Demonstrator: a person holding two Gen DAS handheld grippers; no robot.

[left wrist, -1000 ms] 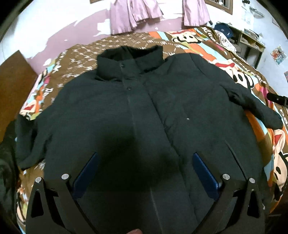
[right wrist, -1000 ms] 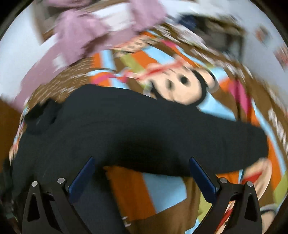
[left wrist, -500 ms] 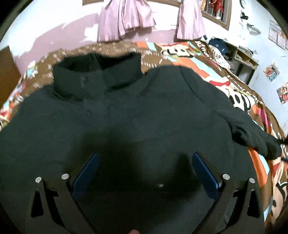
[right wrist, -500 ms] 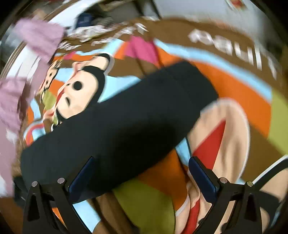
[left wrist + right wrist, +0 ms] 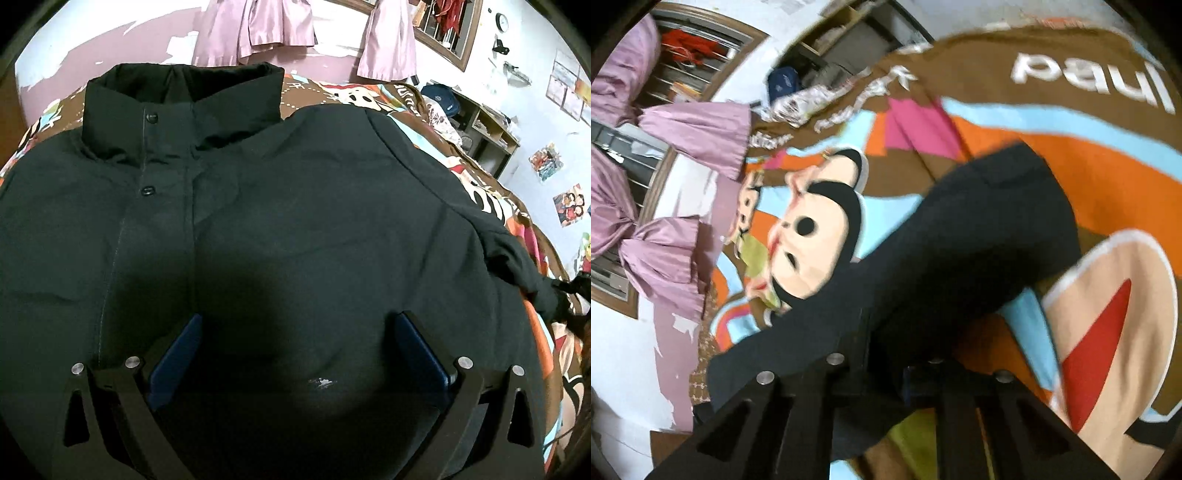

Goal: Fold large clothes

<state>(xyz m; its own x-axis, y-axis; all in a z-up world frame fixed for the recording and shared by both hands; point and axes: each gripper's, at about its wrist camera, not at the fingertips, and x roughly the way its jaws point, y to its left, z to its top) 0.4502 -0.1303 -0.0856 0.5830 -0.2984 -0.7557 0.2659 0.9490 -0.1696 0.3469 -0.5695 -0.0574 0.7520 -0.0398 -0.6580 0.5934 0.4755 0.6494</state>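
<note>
Now the right gripper [image 5: 882, 373] has its fingers [image 5: 849, 354] clenched together on the dark fabric of the jacket's sleeve [image 5: 960, 251], where half a second ago they stood wide apart over that same sleeve; the grasp sits toward the sleeve's inner stretch, with the cuff end running away to 1 o'clock across the cartoon-printed bedspread [image 5: 1089, 166]. The left gripper [image 5: 295, 354] hangs with its blue-padded fingers [image 5: 177, 350] spread and released, holding nothing, just above the chest of the black jacket [image 5: 295, 203], and it has moved in closer than a second ago, so the jacket now fills nearly the whole left wrist view. The jacket lies front-up and buttoned on the bed, its standing collar [image 5: 181, 99] at 12 o'clock and the right sleeve trailing off toward 3 o'clock, where the dark shape at the frame edge is probably the other gripper, though it is too small to tell. Beyond the bed, pink curtains [image 5: 273, 29] hang at 12 o'clock against the wall. By my reading, closing on the sleeve marks the start of the first fold: the sleeve looks ready to be carried inward across the chest, and the open left fingers seem placed to pin the body flat while that happens.
</note>
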